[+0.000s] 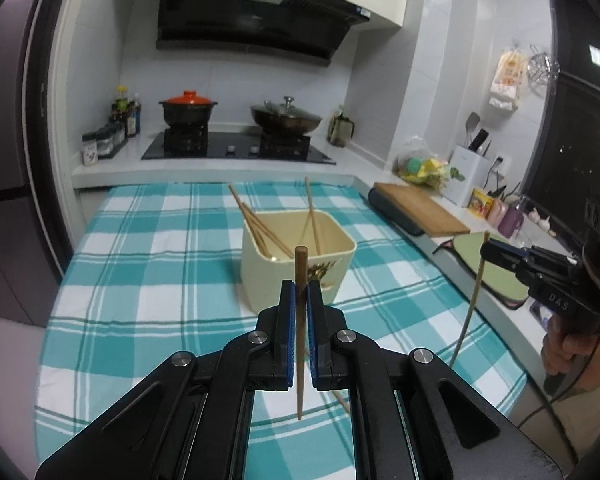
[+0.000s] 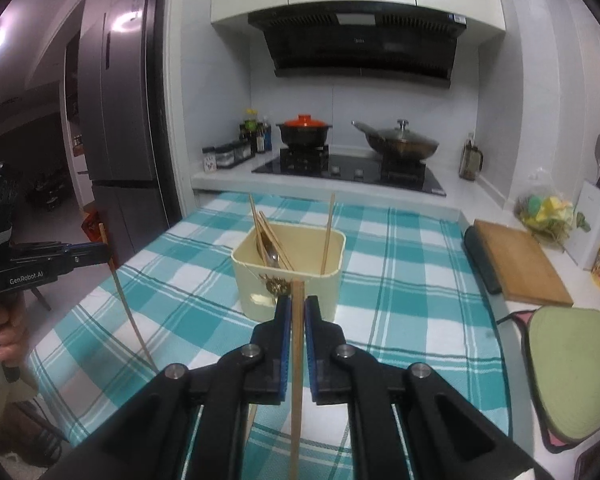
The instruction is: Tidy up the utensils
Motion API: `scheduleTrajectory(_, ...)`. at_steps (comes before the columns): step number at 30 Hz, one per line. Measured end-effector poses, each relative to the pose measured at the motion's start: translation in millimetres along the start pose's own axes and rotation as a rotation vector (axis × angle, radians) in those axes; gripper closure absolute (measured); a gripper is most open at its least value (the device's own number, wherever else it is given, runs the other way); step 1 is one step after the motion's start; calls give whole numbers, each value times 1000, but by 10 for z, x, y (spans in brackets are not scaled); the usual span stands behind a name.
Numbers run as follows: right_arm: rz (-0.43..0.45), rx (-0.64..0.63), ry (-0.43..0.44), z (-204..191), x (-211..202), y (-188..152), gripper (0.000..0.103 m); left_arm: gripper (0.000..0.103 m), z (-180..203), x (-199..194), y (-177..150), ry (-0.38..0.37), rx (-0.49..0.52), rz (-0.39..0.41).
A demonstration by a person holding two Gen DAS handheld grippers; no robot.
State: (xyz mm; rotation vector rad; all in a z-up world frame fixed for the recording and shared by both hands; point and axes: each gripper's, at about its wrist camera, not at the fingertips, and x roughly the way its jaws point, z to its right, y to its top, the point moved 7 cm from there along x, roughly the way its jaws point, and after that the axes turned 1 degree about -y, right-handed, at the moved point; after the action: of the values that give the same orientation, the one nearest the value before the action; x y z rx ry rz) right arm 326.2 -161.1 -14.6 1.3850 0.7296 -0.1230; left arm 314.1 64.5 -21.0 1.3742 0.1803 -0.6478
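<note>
A cream utensil bin stands on the teal checked cloth, with several wooden chopsticks leaning inside. In the right wrist view the bin also holds a metal spoon. My left gripper is shut on a dark wooden chopstick, held upright just in front of the bin. My right gripper is shut on a lighter chopstick, also upright before the bin. Each gripper shows in the other's view: the right one, the left one.
A wooden cutting board and a green mat lie on the counter to the right. A stove with a red-lidded pot and a wok is behind the cloth. A fridge stands left.
</note>
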Motion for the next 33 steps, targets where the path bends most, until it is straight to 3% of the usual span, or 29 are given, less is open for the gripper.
scheduleTrajectory(6, 141, 11, 9, -88, -260, 284, 96, 99, 111, -114, 259, -28, -5, 56)
scheduleTrajectory(14, 91, 71, 80, -13, -45, 524, 96, 99, 170, -76, 762, -56, -6, 97)
scheduleTrajectory(19, 164, 60, 82, 40, 128, 1042, 96, 99, 172, 22, 1343, -34, 17, 182)
scheduleTrajectory(23, 215, 76, 104, 132, 440, 1522, 96, 99, 67, 318, 1698, 7, 5, 225)
scheduleTrajectory(28, 258, 70, 83, 200, 960, 1805, 96, 99, -161, 951, 1739, 38, -42, 170)
scheduleTrajectory(33, 202, 72, 88, 242, 1562, 1654, 96, 99, -326, 1575, 1427, 48, -62, 52)
